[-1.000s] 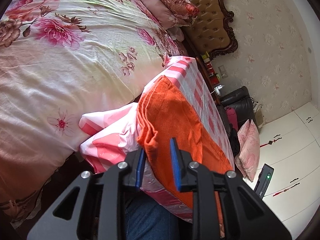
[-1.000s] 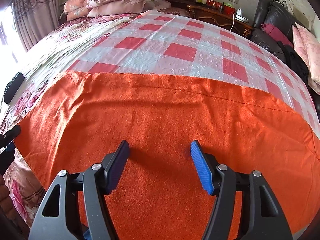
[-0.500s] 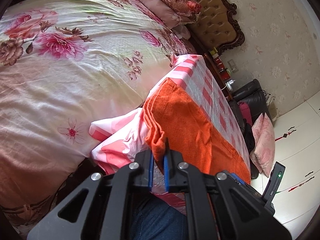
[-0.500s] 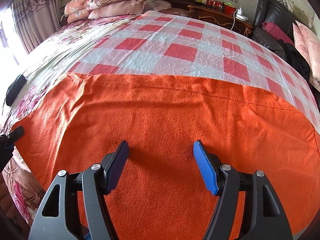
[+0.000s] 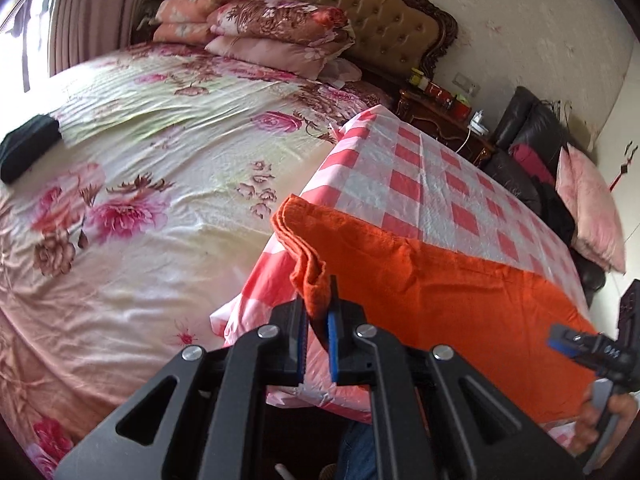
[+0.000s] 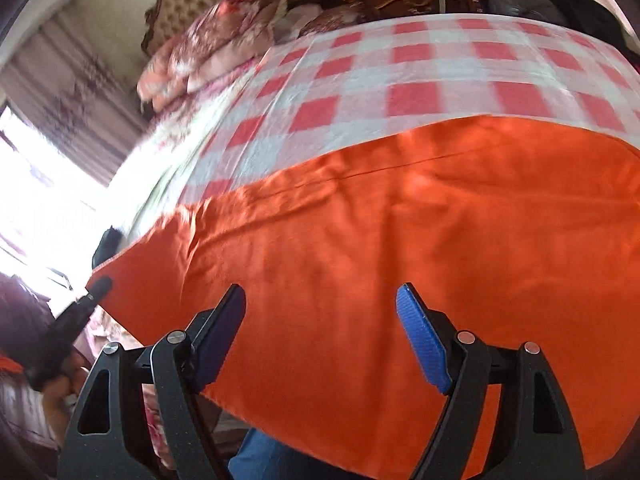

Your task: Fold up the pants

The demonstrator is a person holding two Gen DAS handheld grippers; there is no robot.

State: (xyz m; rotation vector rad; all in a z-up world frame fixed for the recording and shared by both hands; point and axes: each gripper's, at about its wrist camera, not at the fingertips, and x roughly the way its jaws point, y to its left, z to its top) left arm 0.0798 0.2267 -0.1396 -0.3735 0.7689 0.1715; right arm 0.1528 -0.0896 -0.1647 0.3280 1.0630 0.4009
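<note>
The left gripper [image 5: 318, 332] is closed to a narrow gap and pinches a bunched corner of the orange pants [image 5: 440, 292], which droops between its blue pads at the near left edge of the cloth. The right gripper [image 6: 320, 332] is spread wide, its two fingers poised over the middle of the pants with nothing between them; the picture does not show whether they touch the fabric. The pants lie flat across the near side of a table covered by a red-and-white checked cloth [image 5: 432, 184], their near edge hanging over the table's side. Just beyond the table stands a bed with a floral sheet [image 5: 140, 184], stacked pillows [image 5: 276, 28] and a tufted headboard [image 5: 360, 4].
</note>
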